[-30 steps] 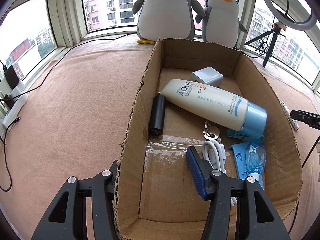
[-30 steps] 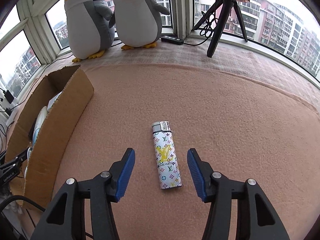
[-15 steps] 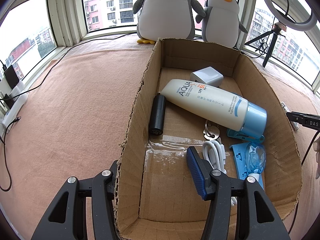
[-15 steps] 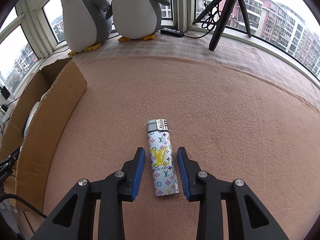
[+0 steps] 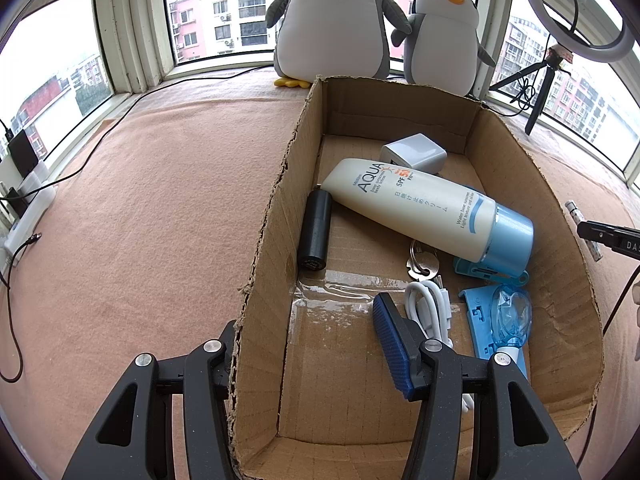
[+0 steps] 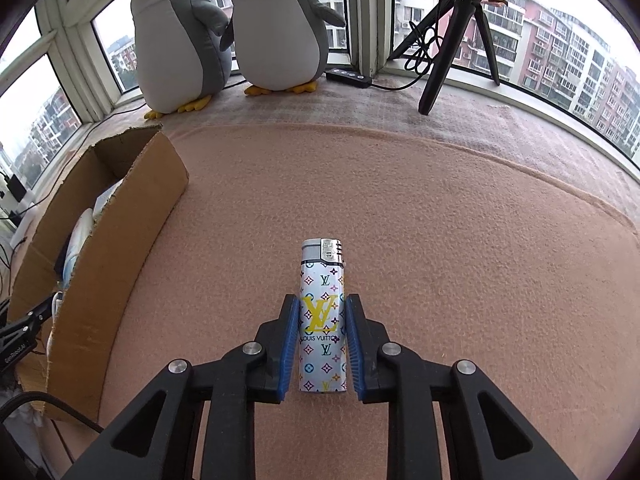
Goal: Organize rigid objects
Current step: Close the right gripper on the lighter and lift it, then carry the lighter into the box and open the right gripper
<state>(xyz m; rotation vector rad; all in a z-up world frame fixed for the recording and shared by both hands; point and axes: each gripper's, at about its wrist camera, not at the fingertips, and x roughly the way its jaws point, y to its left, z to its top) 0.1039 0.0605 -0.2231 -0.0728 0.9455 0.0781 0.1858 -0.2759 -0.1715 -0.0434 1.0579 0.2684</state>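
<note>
Right tongs (image 6: 322, 346) clamped on lighter (image 6: 323, 316); box (image 5: 496, 140) contents left-view only.

Soft window daylight, sharp focus, fisheye-warped edges

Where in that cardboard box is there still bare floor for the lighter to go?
The box has bare floor at its near end, in front of the tape strip, left of the white cable. The middle is crowded: sunscreen tube, black cylinder, keys, blue pieces. The right gripper grips the lighter.
</note>
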